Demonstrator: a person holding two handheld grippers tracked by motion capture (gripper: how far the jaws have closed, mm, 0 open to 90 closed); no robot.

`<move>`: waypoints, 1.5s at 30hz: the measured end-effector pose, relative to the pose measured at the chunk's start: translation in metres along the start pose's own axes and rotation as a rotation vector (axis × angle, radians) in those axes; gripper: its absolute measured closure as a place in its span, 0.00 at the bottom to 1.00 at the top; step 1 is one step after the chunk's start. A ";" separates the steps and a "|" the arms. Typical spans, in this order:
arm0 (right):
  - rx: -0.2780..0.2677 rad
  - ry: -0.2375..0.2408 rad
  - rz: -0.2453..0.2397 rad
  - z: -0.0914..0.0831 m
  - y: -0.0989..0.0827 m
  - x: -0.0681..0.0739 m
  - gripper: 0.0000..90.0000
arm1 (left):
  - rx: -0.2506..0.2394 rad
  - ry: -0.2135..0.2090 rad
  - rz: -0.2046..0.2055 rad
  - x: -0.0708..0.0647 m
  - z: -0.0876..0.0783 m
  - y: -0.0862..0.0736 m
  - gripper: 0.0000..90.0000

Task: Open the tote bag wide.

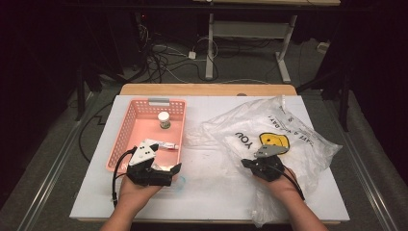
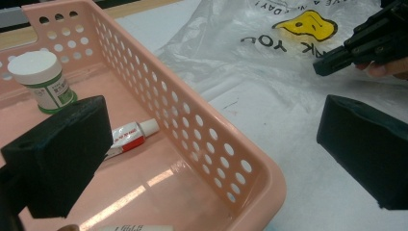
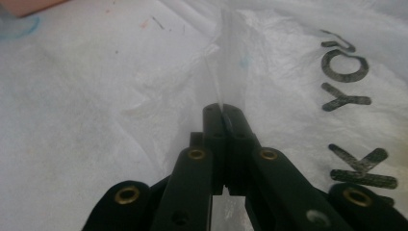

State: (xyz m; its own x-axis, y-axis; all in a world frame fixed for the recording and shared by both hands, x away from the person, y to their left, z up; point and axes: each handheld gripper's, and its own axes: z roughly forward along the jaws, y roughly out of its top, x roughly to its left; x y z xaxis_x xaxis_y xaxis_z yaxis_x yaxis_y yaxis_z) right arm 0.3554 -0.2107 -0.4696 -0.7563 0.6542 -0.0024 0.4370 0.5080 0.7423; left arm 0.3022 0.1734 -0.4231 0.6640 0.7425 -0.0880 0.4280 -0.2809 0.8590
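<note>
Clear bag (image 1: 284,130) spread on the table's (image 1: 211,187) right half, printed "THANK YOU" in black around a yellow smiley. Fold of it pinched in the closed right gripper (image 3: 224,113). Left gripper (image 2: 211,144) wide open, holding nothing, over the pink basket's (image 2: 216,144) near corner. Inside: white-capped, green-labelled jar (image 2: 42,79), red-and-white tube (image 2: 130,137), print unreadable.
</note>
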 end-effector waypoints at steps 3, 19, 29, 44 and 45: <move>-0.041 -0.016 0.016 -0.006 0.000 -0.004 1.00 | -0.002 -0.004 0.000 0.000 0.000 0.000 0.00; -0.229 -0.091 0.006 -0.045 0.019 -0.013 1.00 | -0.012 -0.007 0.003 -0.003 0.002 0.001 0.00; -0.283 -0.134 0.014 -0.060 0.034 -0.019 1.00 | -0.017 -0.005 0.001 -0.002 0.003 0.002 0.00; -0.398 -0.148 0.013 -0.070 0.043 -0.018 1.00 | -0.027 0.014 0.001 0.000 0.001 0.002 0.00; -0.402 -0.146 0.021 -0.070 0.042 -0.019 1.00 | -0.027 0.019 -0.001 0.000 0.001 0.002 0.00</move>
State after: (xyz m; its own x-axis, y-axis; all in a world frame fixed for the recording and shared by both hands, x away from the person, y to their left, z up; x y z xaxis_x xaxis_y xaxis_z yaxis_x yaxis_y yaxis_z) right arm 0.3542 -0.2416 -0.3912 -0.6599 0.7491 -0.0584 0.2048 0.2541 0.9453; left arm 0.3034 0.1720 -0.4214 0.6521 0.7540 -0.0792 0.4117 -0.2645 0.8721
